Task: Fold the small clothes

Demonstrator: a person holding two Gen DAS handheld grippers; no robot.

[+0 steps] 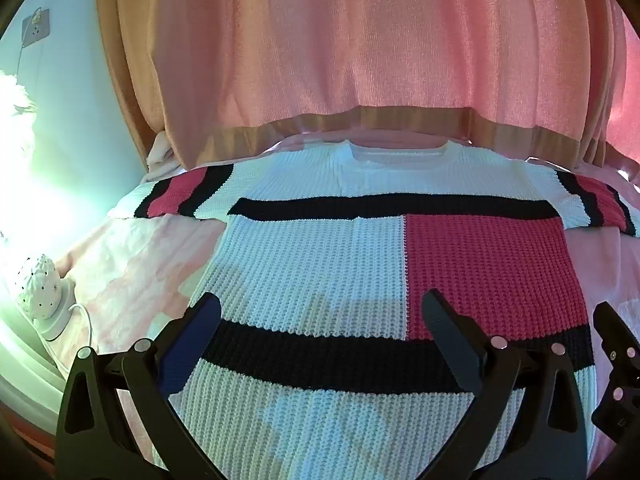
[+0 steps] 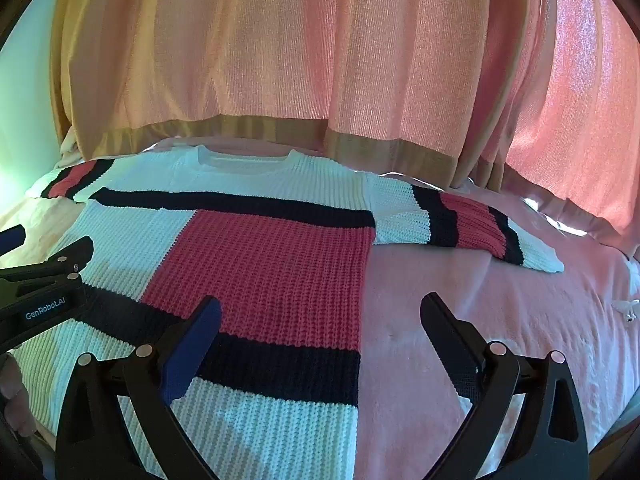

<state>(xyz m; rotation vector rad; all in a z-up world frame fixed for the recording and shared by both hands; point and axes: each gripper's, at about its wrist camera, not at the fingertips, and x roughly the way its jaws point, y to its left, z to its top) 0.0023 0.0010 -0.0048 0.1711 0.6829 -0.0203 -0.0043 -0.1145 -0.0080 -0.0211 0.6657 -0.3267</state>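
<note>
A knit sweater (image 1: pixel 320 264) in white, black and red blocks lies spread flat on a pink bed sheet (image 1: pixel 132 264), collar at the far side, sleeves out to both sides. It also shows in the right wrist view (image 2: pixel 264 264). My left gripper (image 1: pixel 320 312) is open and empty above the sweater's lower body. My right gripper (image 2: pixel 320 316) is open and empty over the sweater's lower right edge; it also shows in the left wrist view (image 1: pixel 616 344). The left gripper also shows in the right wrist view (image 2: pixel 44 276).
A pink curtain (image 1: pixel 360 40) hangs behind the bed. A white lamp (image 1: pixel 40 292) with a cord stands at the left bedside by a wall socket (image 1: pixel 36 26). Bare pink sheet (image 2: pixel 500 288) lies right of the sweater, with a small white object (image 2: pixel 630 308) at its far right.
</note>
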